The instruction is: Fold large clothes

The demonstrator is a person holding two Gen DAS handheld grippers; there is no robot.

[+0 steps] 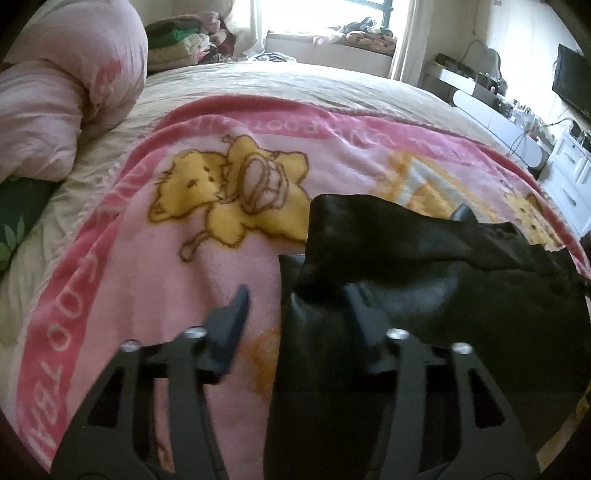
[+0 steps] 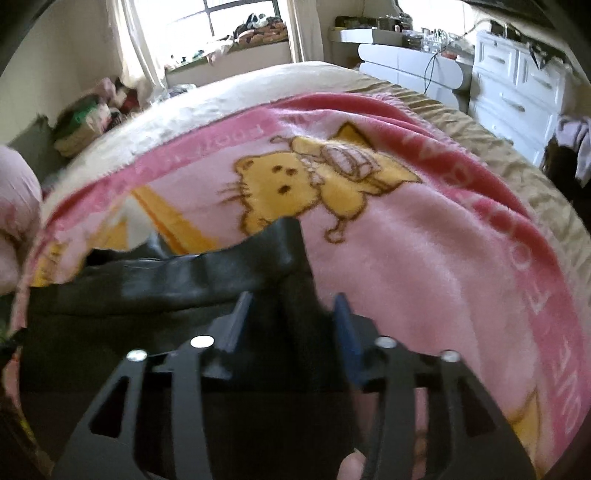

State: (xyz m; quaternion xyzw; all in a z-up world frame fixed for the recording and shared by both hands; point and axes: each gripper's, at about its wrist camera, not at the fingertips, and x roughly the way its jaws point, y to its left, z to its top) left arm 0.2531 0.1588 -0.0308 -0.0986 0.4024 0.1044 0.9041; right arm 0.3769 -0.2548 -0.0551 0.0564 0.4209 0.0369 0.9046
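Overall, one bed (image 1: 303,79) fills both wrist views, dressed in a beige sheet. One pink blanket (image 1: 184,266) printed with yellow cartoon cats lies spread over it; one cat shows whole in each view, and the left view catches part of another at its right edge. One rolled pink duvet (image 1: 62,92) sits at the bed's far left. One black garment (image 1: 424,266), the thing to fold, lies crumpled on the blanket. Its long axis runs roughly across the views, from the left gripper's side to the right gripper's side, with one raised fold pointing away toward the window (image 2: 225,26). One white dresser (image 2: 517,81) stands by the far wall.

Two grippers in use. Left gripper (image 1: 295,306): jaws parted, one finger (image 1: 236,314) over bare blanket, the other over the garment's edge; nothing is clamped. Right gripper (image 2: 291,314): jaws parted, black cloth between them, pads not pressing on it.
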